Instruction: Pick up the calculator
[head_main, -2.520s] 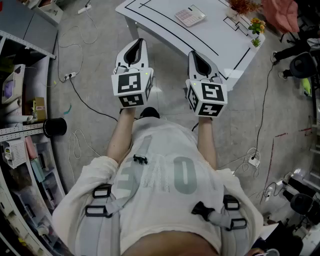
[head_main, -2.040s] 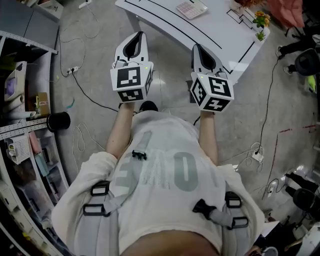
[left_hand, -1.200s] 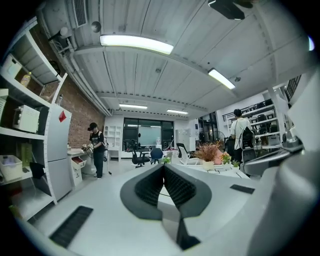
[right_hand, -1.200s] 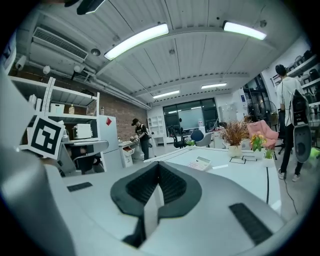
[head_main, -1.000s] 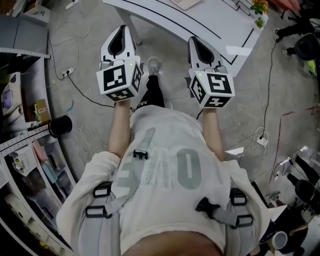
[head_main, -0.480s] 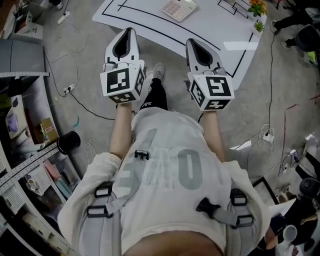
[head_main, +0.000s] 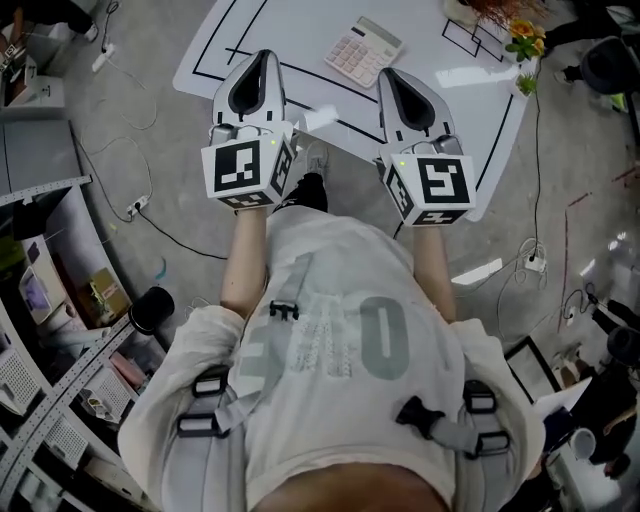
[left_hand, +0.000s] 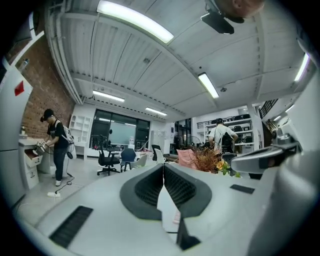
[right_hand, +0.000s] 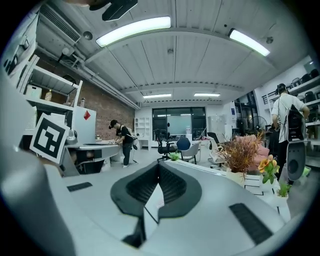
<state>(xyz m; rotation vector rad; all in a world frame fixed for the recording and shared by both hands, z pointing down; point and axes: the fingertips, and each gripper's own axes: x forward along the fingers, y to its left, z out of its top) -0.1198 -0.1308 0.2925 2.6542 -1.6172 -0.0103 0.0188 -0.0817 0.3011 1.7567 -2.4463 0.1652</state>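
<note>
The calculator (head_main: 363, 50), pale with pinkish keys, lies on the white table (head_main: 300, 30) marked with black lines, in the upper middle of the head view. My left gripper (head_main: 262, 57) is shut with nothing in it, its tip over the table's near edge, left of and nearer than the calculator. My right gripper (head_main: 389, 77) is also shut and empty, just nearer than and right of the calculator. In the left gripper view the left gripper (left_hand: 163, 165) has its jaws meeting; in the right gripper view the right gripper (right_hand: 159, 165) shows the same.
Potted flowers (head_main: 517, 45) stand at the table's right end and show as a plant (right_hand: 245, 152) in the right gripper view. Cables (head_main: 150, 215) and a power strip (head_main: 535, 265) lie on the floor. Shelving (head_main: 40, 330) lines the left. A person (right_hand: 122, 140) stands at a far desk.
The table and calculator have come nearer and lower in the head view. Both grippers, still shut, have advanced from above the floor to over the table's near edge.
</note>
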